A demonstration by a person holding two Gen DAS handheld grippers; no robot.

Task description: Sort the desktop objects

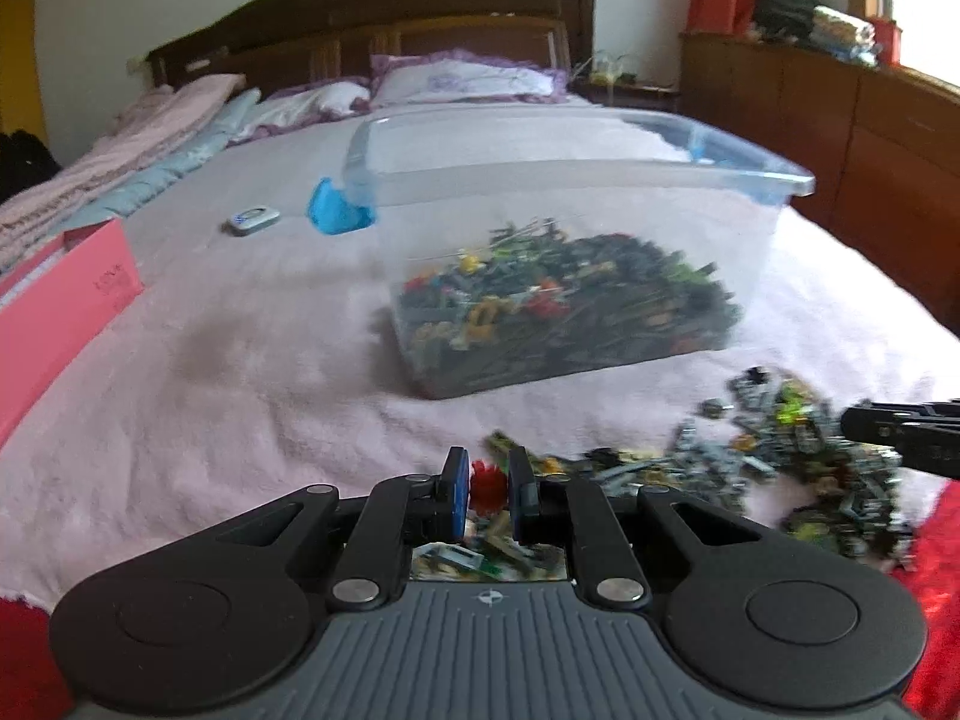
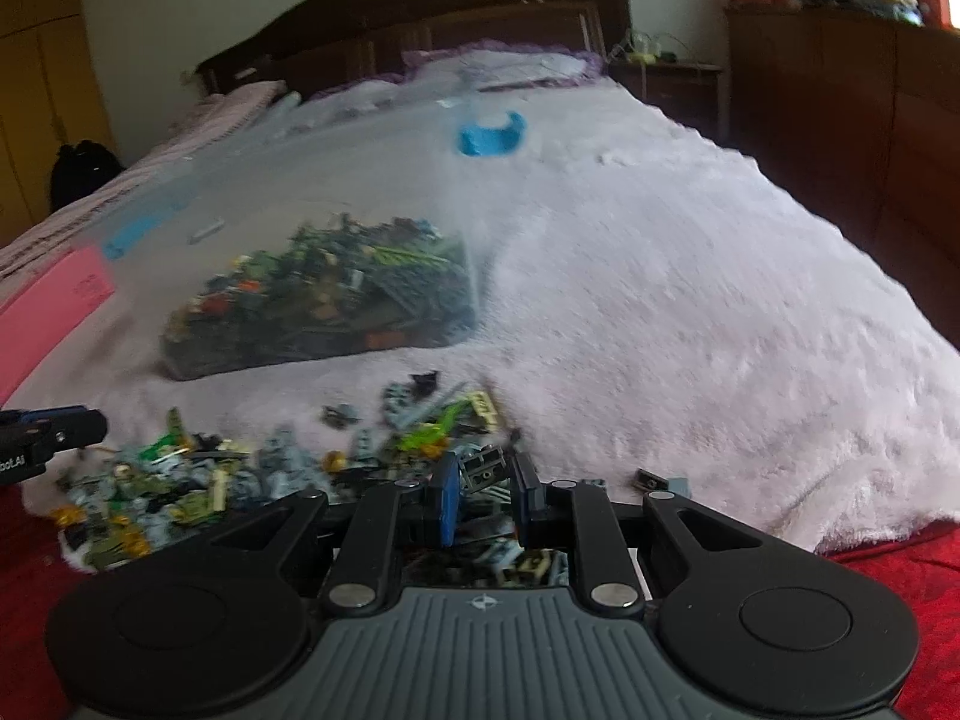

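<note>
Left wrist view, left tool (image 1: pixel 487 489) clamped on a red brick (image 1: pixel 487 485) above the loose brick pile (image 1: pixel 774 468) on the bed (image 1: pixel 240 372), right tool (image 2: pixel 485 495) pinching a grey brick (image 2: pixel 483 467), clear bin (image 1: pixel 564 276) beyond.

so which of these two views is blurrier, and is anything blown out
Right wrist view is softer: the clear bin and loose brick pile smear with motion blur. Left wrist view is sharper on the bin, though its brick pile blurs. The window at top right of the left view is blown out white.
</note>
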